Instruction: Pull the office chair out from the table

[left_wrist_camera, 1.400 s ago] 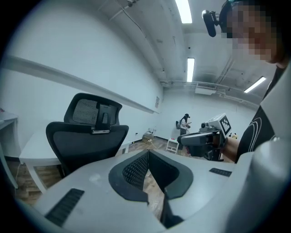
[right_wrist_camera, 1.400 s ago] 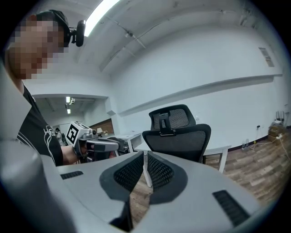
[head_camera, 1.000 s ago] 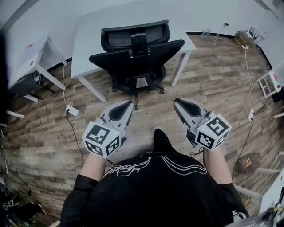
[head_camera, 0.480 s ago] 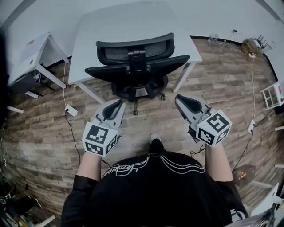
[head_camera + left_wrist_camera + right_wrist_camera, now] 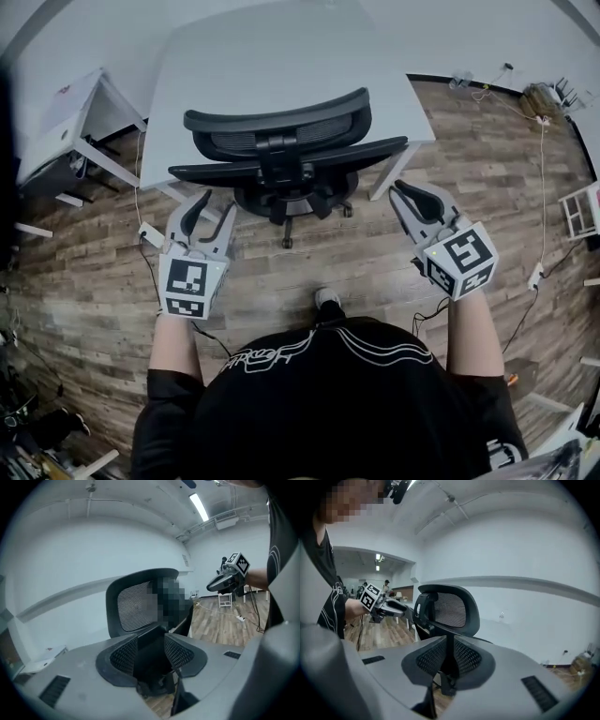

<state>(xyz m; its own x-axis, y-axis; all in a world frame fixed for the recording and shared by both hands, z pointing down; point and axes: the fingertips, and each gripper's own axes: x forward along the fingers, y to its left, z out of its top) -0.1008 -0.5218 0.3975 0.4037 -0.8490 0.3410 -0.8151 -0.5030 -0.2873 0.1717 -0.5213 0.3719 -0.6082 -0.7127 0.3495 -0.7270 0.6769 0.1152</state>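
A black office chair [image 5: 281,150] with a mesh back stands tucked against the white table [image 5: 262,56], its back towards me. My left gripper [image 5: 210,208] is just short of the left end of the backrest; its jaws have just been opening and stand open with nothing between them. My right gripper [image 5: 401,190] is shut, close below the backrest's right end and not visibly touching it. The left gripper view has the chair's headrest [image 5: 133,606] beyond my left gripper [image 5: 151,651]. In the right gripper view, the chair [image 5: 450,609] stands ahead of my right gripper [image 5: 450,663].
A second white desk [image 5: 56,122] stands at the left. A power strip [image 5: 150,234] with a cable lies on the wooden floor near the left gripper. A white rack [image 5: 577,211] is at the right edge. My shoe [image 5: 326,300] is behind the chair.
Both grippers have moved forward towards the chair and spread apart to its two sides. The left gripper rolled upright and its jaws opened. The chair sits nearer in view.
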